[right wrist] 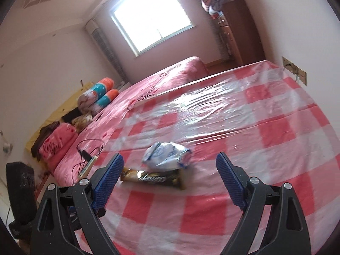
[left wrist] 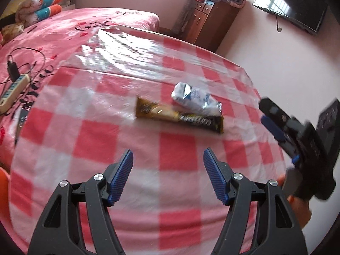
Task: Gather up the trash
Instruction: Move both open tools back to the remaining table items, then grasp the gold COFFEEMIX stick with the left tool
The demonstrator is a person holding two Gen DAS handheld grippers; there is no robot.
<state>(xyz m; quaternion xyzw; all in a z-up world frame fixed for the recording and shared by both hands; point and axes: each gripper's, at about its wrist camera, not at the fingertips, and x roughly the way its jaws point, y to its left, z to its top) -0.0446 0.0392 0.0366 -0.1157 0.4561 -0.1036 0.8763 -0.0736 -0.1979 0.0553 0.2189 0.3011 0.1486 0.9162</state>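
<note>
Both grippers were over the checked table (left wrist: 102,140), which carried a pink-and-white cloth under a clear plastic sheet (left wrist: 127,51). Left gripper (left wrist: 168,161) had its jaws apart with nothing between them, and it was aimed down at the cloth short of the trash. Right gripper (right wrist: 170,165) was likewise spread wide and empty; in the left wrist view it showed at the right edge, blurred. Two pieces of trash lay near the middle of the table: a brown-and-gold coffee sachet (left wrist: 178,118) lying flat, and a crumpled white-and-blue wrapper (left wrist: 195,98) touching its far edge, possibly resting partly on it. From the right wrist view both pieces sat between and just beyond the fingertips. No bin or bag was visible in either view. Judged stage: approach, no grasp yet. Risks noted: the sachet was thin and flat against slick plastic, so closing pads could slide it away or pinch up the plastic sheet instead. The wrapper looked light and springy, so a nudge from a finger could push it off toward the table edge. With the two pieces touching, grabbing one could drag the other. Both grippers converged on the same spot, so a collision between them was possible. Motion blur in both views suggested fast movement, which would worsen aim.
</note>
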